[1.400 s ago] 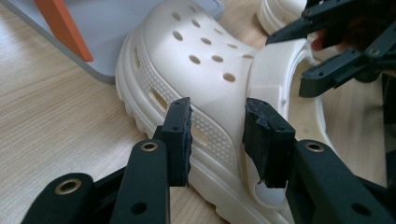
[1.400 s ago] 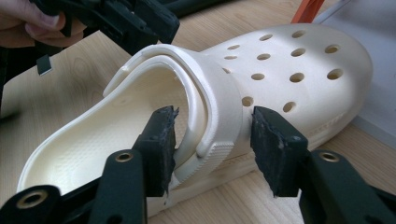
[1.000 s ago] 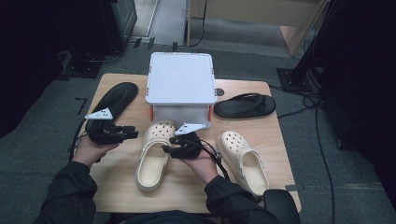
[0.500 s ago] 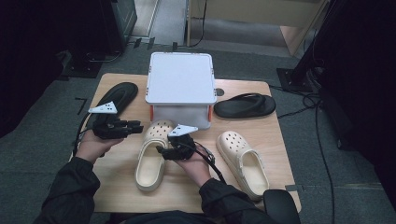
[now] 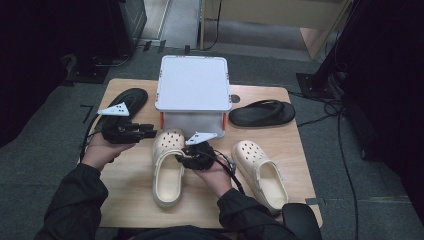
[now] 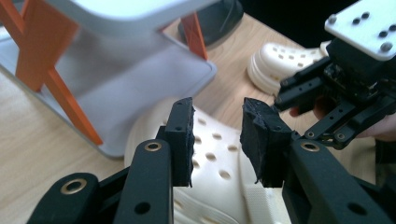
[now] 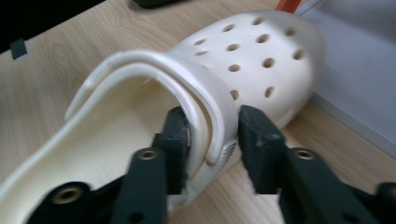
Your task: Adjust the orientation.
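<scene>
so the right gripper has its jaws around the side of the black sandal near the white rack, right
Not the black sandal. The right gripper has its jaws around the side wall and strap of a cream clog, whose toe lies by the white rack. The right gripper view shows this; the black sandals lie apart.

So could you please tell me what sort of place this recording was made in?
Probably a lab or workshop set up for recording: a small wooden table on grey carpet, cables trailing across the floor, and shoes laid around a white shelf rack.
</scene>
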